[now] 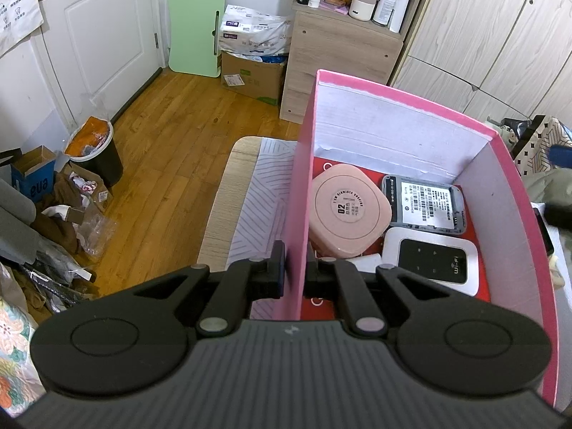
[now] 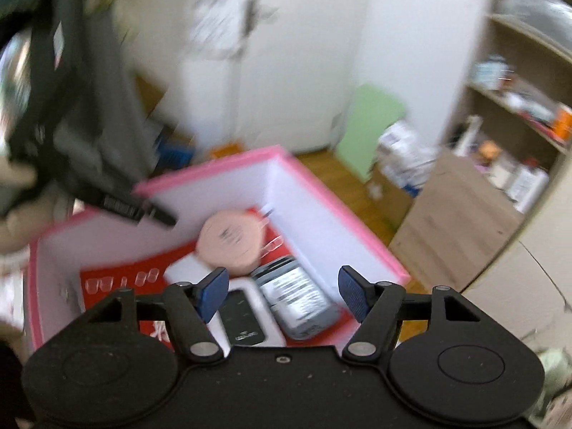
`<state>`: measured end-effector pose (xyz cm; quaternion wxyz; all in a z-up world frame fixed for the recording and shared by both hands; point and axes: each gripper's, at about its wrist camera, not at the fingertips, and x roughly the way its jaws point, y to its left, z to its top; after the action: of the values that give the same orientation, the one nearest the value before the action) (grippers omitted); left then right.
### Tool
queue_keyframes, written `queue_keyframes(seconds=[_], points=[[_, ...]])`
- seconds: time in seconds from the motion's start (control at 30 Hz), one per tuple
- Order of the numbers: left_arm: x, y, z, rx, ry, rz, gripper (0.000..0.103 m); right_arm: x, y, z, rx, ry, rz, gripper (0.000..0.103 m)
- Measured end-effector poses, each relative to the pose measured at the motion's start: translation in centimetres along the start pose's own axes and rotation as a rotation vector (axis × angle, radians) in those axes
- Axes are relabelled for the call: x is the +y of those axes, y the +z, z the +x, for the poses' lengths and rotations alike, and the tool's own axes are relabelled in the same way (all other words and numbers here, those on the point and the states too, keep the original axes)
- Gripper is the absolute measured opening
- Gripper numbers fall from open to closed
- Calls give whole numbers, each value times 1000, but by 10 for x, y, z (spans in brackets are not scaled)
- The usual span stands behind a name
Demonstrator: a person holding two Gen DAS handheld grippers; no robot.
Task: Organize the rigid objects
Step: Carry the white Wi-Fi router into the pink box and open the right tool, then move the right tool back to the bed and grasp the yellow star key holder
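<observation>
Left gripper (image 1: pixel 296 264) pinches pink box (image 1: pixel 298 186) wall

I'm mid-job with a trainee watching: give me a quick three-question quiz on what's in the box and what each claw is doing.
1. True or false: the left claw is clamped on the wall of the pink cardboard box.
2. Which item lies nearest the box's far wall: A) the rounded pink plastic case, B) the white Wi-Fi router, C) a blue mug?
3. Fill in: the right claw is ____ and holds nothing.

Key: 1 true; 2 A; 3 open. The grey barcode-labelled device lies beside the case.
</observation>
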<state>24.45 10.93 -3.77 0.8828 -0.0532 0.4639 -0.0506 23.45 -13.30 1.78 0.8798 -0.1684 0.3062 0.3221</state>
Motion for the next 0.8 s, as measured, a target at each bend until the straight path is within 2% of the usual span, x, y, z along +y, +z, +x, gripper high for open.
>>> queue_keyframes(seconds=[0.07, 0.13, 0.2, 0.43, 0.57, 0.67, 0.8], points=[[1, 0, 0, 0, 1, 1, 7, -14, -13, -19, -64, -38, 70, 74], [1, 0, 0, 0, 0, 2, 7, -25, -26, -29, -81, -79, 124, 74], [3, 0, -1, 1, -3, -4, 7, -31, -41, -34, -48, -120, 189, 74], [6, -1, -1, 1, 0, 0, 7, -27, -97, -44, -3, -155, 347, 74], [6, -1, -1, 1, -4, 6, 7, -23, -129, -40, 44, -104, 452, 74], [4, -1, -1, 1, 6, 22, 7, -18, -149, -28, 80, -140, 481, 73], [6, 0, 0, 1, 9, 27, 7, -17, -163, -20, 82, -178, 515, 73]])
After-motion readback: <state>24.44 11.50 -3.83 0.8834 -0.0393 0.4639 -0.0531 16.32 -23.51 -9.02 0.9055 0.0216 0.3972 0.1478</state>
